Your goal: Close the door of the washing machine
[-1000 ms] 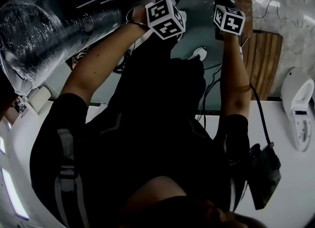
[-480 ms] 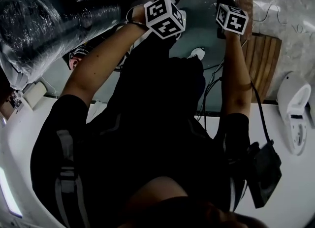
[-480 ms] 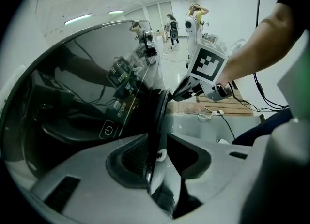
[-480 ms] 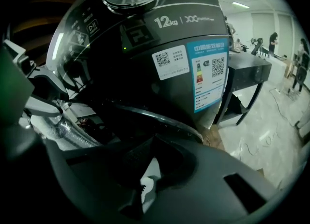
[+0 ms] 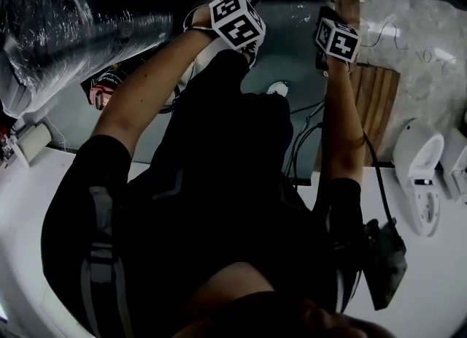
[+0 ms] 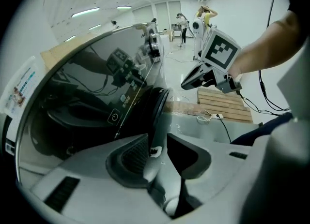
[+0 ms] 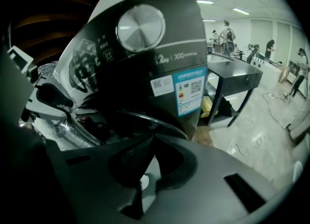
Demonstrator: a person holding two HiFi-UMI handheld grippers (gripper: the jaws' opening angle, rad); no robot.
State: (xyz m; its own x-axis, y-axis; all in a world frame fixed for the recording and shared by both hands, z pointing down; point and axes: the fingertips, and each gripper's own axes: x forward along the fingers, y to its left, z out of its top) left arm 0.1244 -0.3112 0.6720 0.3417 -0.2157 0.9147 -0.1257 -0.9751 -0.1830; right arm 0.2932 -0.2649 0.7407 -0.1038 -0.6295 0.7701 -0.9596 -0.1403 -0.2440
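Observation:
The washing machine [image 7: 145, 58] is dark and glossy, with a silver knob [image 7: 140, 27] and a blue label [image 7: 190, 90]. Its round door's black rim [image 6: 157, 107] runs down between the jaws of my left gripper [image 6: 157, 150]. The rim lies against the left pad [image 6: 134, 154], and a gap shows on the right side. My right gripper [image 7: 151, 143] has its tips together, just short of the curved door rim [image 7: 155, 124], with nothing held. From the head both marker cubes [image 5: 237, 21] [image 5: 337, 39] show at the machine, and the jaws are hidden.
A foil-wrapped duct [image 5: 66, 30] hangs at the upper left. A wooden pallet [image 5: 376, 103] and cables [image 5: 299, 147] lie on the floor to the right, beside a white device [image 5: 419, 176]. A black table [image 7: 232, 80] stands beyond the machine, with people far off.
The right gripper's cube has shifted slightly up. The left cube has rolled a little and stays at the door. The head view has swung, and the white device now sits further left.

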